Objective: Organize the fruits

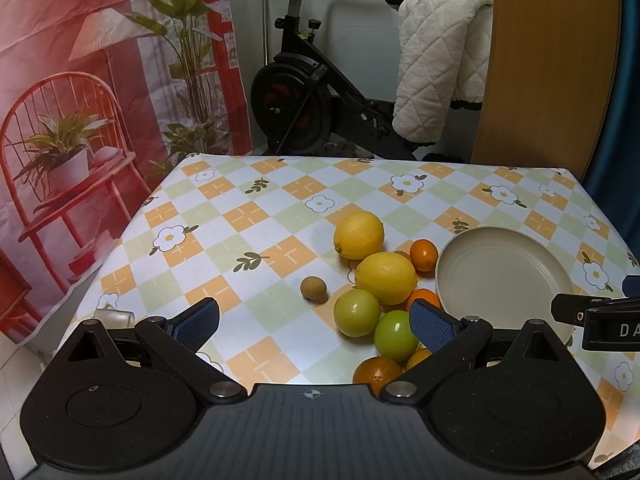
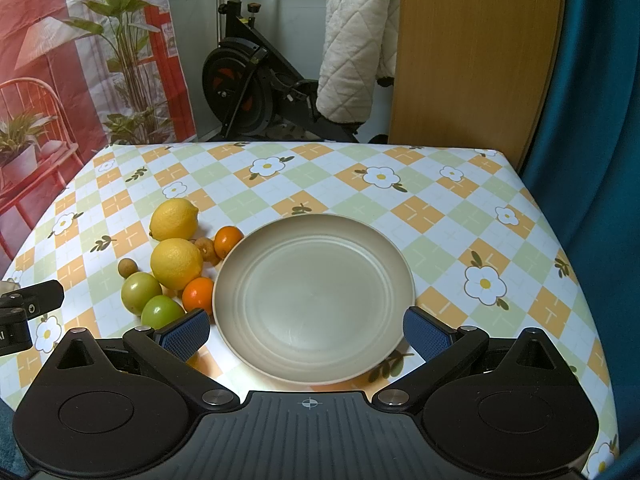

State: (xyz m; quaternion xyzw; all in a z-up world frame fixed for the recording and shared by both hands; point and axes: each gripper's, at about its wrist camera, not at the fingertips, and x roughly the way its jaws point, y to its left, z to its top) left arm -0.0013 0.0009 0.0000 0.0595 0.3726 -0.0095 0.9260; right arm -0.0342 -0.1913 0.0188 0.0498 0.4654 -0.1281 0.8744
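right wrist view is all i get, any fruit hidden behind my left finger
Observer: Yes, a large orange lies nearer to you than the closest green fruit.
Operator: anything else down there
Observer: A small yellow-orange fruit lies just right of that orange, partly hidden in the left wrist view too.
Operator: is the left gripper holding something
Observer: No, the left gripper is open and empty, with its fingers wide apart.

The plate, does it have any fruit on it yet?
No, the plate is bare; the lemons and other fruit sit beside it.
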